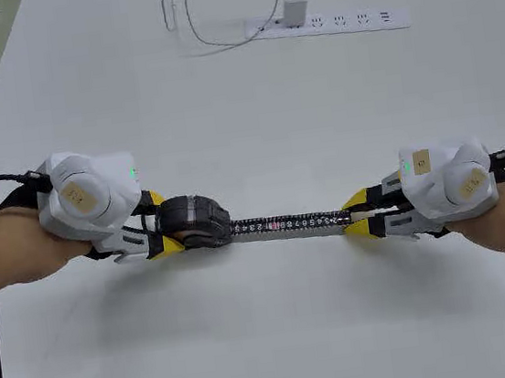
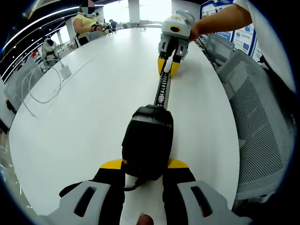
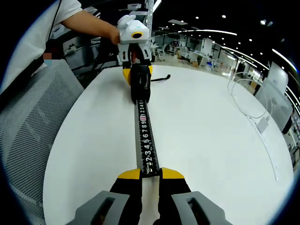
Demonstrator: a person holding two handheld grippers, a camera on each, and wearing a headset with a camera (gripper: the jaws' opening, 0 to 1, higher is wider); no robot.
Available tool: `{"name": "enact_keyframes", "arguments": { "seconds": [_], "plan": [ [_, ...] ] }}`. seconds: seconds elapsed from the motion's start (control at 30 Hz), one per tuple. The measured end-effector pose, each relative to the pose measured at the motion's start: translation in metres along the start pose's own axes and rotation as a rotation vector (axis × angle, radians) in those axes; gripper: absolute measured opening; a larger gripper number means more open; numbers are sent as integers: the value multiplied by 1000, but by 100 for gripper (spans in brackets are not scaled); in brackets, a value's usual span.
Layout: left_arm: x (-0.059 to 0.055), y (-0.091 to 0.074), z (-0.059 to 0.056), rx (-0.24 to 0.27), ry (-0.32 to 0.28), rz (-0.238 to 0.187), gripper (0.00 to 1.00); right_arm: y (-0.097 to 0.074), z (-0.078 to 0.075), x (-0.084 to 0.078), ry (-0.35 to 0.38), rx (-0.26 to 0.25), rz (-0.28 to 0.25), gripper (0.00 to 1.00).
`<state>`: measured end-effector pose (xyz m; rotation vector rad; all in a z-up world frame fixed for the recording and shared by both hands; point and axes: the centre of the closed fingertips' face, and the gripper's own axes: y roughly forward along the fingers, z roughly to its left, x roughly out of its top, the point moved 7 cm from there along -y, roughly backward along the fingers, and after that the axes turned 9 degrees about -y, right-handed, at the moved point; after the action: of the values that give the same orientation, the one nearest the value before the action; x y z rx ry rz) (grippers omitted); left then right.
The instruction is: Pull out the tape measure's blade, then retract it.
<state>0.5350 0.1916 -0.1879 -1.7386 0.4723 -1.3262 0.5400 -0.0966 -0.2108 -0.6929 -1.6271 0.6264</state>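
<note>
Head view: the tape measure [image 1: 192, 222], a rounded black matt case, sits on the smooth white table [image 1: 244, 116], clamped between the yellow-tipped jaws of the left gripper [image 1: 164, 223]. The right gripper [image 1: 357, 214] is closed on the end of the flat, dark blade [image 1: 289, 224], which is printed with pale numerals and drawn out straight between the two. Well apart at the far side lie a white power strip [image 1: 343, 22], a plugged charger [image 1: 295, 7] and a looped cable [image 1: 202, 38]; a grey mesh chair [image 3: 33, 122] stands beside the table.
</note>
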Motion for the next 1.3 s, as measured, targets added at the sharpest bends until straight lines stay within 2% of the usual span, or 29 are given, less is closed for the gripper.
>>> {"name": "enact_keyframes", "arguments": {
  "seconds": [0.5,0.87,1.3],
  "plan": [
    [-1,0,1,0,3,4,26,-9,-2,-8,-5,0,22,8],
    [0,0,0,0,5,8,26,-18,-2,-20,4,-5,40,8],
    [0,0,0,0,6,8,26,-24,-1,-24,1,0,61,8]
  ]
}}
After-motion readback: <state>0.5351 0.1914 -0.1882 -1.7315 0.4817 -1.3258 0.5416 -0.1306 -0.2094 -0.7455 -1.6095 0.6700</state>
